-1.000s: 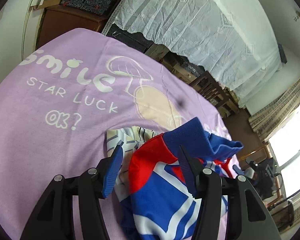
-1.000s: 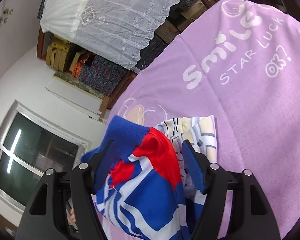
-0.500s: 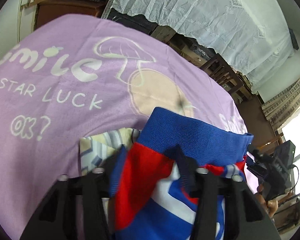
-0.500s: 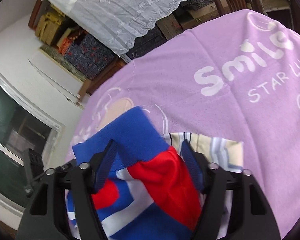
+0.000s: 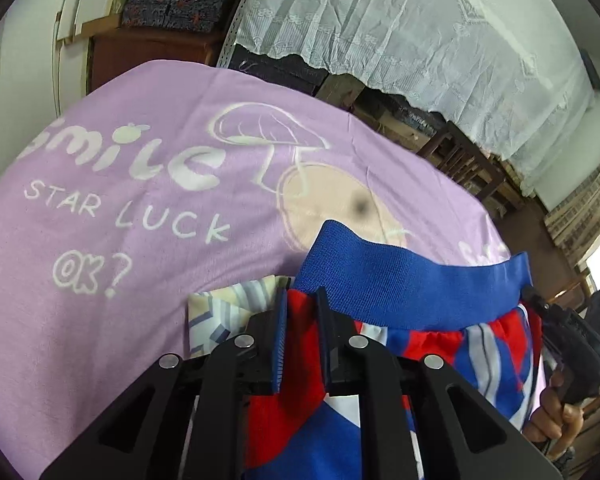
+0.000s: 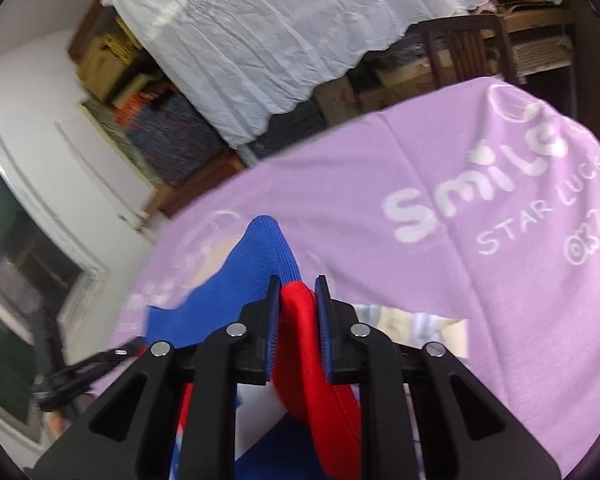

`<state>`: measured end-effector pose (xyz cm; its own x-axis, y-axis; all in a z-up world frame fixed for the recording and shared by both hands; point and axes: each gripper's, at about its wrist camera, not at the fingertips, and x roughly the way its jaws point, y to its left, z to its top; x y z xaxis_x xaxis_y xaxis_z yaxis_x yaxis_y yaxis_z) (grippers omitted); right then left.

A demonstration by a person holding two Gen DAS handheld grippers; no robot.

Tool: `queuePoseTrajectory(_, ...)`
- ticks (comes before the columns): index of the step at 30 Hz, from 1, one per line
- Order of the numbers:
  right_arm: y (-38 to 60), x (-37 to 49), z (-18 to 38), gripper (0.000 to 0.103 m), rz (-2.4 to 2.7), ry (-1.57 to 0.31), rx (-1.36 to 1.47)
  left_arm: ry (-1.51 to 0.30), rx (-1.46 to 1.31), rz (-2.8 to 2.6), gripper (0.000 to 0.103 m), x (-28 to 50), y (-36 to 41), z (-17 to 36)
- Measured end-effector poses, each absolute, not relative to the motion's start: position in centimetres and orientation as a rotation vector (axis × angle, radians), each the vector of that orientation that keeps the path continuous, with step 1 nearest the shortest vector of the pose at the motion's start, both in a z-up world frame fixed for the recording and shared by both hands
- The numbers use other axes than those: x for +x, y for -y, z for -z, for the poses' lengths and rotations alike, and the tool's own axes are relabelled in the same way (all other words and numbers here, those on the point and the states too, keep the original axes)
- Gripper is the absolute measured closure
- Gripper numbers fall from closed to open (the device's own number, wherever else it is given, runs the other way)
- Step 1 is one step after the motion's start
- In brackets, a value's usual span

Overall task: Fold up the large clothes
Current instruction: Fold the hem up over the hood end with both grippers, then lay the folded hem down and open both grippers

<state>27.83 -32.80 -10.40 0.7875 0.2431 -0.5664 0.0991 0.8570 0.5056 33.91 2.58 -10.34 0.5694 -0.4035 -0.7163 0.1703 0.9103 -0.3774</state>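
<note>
A blue, red and white garment (image 5: 412, 280) with a blue ribbed band lies bunched on a purple blanket (image 5: 140, 200). My left gripper (image 5: 302, 300) is closing, and its blue pads pinch red fabric just below the band. In the right wrist view my right gripper (image 6: 297, 292) is also closing, with a fold of the garment's red cloth (image 6: 300, 340) pressed between its pads. The blue band (image 6: 260, 256) rises beyond the fingertips. A pale striped cloth (image 5: 220, 308) lies under the garment and shows again (image 6: 420, 320) to the right.
The purple blanket (image 6: 460, 240) is printed "smile STAR LUCK OK?". Behind it a white lace sheet (image 5: 420, 40) covers furniture, with wooden chairs (image 5: 472, 160) and stacked boxes (image 6: 168, 132) nearby. A hand (image 5: 556, 412) grips the other tool at the left wrist view's right edge.
Both grippers went from wide open around the garment to nearly shut on its red fabric. The blue band has risen and stretched out between them.
</note>
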Motion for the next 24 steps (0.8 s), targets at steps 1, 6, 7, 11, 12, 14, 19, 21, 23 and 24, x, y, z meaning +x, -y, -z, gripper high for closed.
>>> queuePoseTrajectory(1,32.9,28.4,11.4,0.087,-0.050,-0.702,0.546,-0.917,-0.237,0.294,0.097,34.0,-2.3,10.9)
queuePoseTrajectory(6,34.6,29.5,15.0,0.080,-0.039,-0.818,0.642,-0.947,-0.216,0.239,0.101,34.6,-2.9,12.1)
queuePoseTrajectory(7,34.6,29.4,14.8,0.072,-0.049,-0.811,0.642,-0.953,-0.231,0.241,0.101,34.6,-3.2,12.1)
queuePoseTrajectory(11,34.9,27.9,12.7,0.062,-0.069,-0.723,0.679,-0.908,-0.274,0.254,0.101,33.4,-4.2,9.7)
queuePoseTrajectory(12,34.5,27.5,11.7,0.062,-0.085,-0.700,0.669,-0.878,-0.269,0.265,0.101,32.6,-4.0,8.4)
queuePoseTrajectory(14,33.4,26.7,9.9,0.062,-0.130,-0.669,0.646,-0.821,-0.259,0.320,0.101,31.1,-2.8,6.0)
queuePoseTrajectory(19,28.4,25.4,7.4,0.066,-0.236,-0.669,0.550,-0.775,-0.160,0.440,0.067,27.7,2.7,4.1)
queuePoseTrajectory(21,26.6,25.3,7.8,0.068,-0.259,-0.696,0.523,-0.779,-0.076,0.454,0.065,26.9,5.8,5.2)
queuePoseTrajectory(23,25.2,25.8,8.6,0.071,-0.264,-0.731,0.506,-0.797,-0.005,0.441,0.065,26.8,7.7,6.8)
queuePoseTrajectory(24,24.8,26.0,9.4,0.072,-0.263,-0.755,0.503,-0.809,0.015,0.435,0.065,26.9,8.2,7.6)
